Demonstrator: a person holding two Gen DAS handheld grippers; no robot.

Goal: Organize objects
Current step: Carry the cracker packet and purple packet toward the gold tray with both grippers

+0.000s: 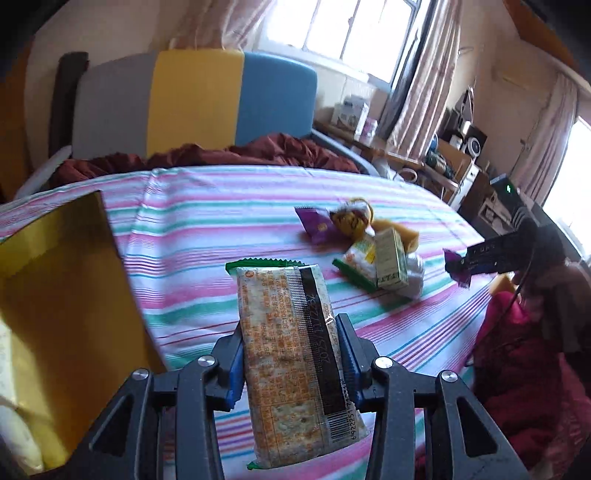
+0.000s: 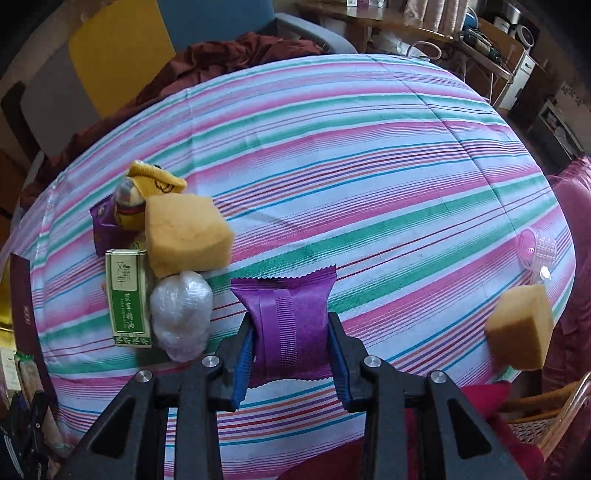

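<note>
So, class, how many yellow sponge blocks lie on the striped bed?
2: one sponge block in the left pile beside the green box, another sponge alone near the right edge. Others may be hidden.

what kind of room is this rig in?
Most likely a bedroom at home. The work surface is a bed with a striped sheet and a padded headboard; a rumpled red blanket lies at its head, and curtained windows and cluttered shelves stand beyond.

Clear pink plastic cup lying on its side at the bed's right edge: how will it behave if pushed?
The clear pink plastic cup would probably roll, since it lies on its side. Thin see-through walls suggest it is light and may flex. The striped sheet beneath looks soft, likely slowing any roll.
</note>
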